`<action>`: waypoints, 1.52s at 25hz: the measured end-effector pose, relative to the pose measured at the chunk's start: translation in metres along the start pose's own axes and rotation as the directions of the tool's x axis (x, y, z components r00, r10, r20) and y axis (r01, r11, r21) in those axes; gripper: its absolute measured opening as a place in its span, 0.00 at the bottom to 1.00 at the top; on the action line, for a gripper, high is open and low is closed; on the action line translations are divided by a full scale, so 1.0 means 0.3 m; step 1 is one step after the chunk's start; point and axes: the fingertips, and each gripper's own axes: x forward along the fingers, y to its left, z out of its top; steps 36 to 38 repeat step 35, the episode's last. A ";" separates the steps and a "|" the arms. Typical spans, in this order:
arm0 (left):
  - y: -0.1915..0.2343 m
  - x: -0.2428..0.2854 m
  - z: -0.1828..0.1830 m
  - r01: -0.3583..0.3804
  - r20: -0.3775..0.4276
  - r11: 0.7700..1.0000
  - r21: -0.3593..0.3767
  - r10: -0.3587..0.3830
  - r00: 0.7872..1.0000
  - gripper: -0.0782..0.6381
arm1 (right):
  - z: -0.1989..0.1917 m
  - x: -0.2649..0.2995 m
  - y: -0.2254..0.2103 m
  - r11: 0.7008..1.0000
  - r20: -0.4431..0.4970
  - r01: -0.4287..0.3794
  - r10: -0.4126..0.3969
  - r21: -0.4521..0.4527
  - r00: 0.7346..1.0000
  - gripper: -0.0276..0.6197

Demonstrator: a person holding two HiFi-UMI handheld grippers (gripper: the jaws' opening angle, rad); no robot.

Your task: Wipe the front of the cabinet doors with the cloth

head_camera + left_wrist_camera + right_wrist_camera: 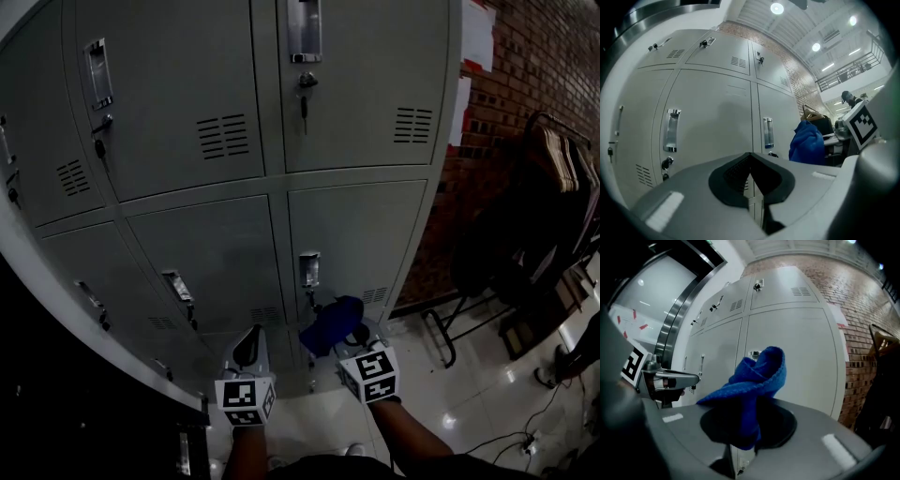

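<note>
A bank of grey metal cabinet doors (211, 248) with handles, keys and vent slots fills the head view. My right gripper (349, 335) is shut on a bunched blue cloth (331, 324), held just short of the lower right door (361, 234), below its handle (309, 269). In the right gripper view the blue cloth (752, 380) rises from the shut jaws before the door (797, 352). My left gripper (249, 347) hangs beside it, shut and empty, facing the lower middle door (712, 117). The cloth (806, 143) shows at its right.
A brick wall (525, 56) adjoins the cabinet on the right. A dark rack with hanging items (539, 216) stands on the glossy floor (469, 403) there. Cables lie on the floor at lower right. A darker unit (56, 394) is at the lower left.
</note>
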 end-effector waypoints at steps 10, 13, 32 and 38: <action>0.016 0.024 0.018 -0.012 0.010 1.000 -0.004 0.012 1.000 0.13 | 0.047 -0.009 -0.023 1.000 0.007 0.017 -0.018 0.018 1.000 0.16; 0.000 0.030 0.024 0.003 0.012 1.000 0.000 -0.003 1.000 0.13 | 0.062 -0.019 -0.025 1.000 0.013 0.023 -0.024 0.013 1.000 0.15; -0.002 -0.013 0.027 -0.009 0.011 1.000 0.007 0.009 1.000 0.13 | 0.088 -0.043 0.040 1.000 0.030 -0.005 0.005 -0.006 1.000 0.15; 0.007 -0.018 0.022 -0.014 0.009 1.000 0.006 0.014 1.000 0.13 | 0.082 -0.043 0.047 1.000 0.027 -0.006 0.007 -0.007 1.000 0.15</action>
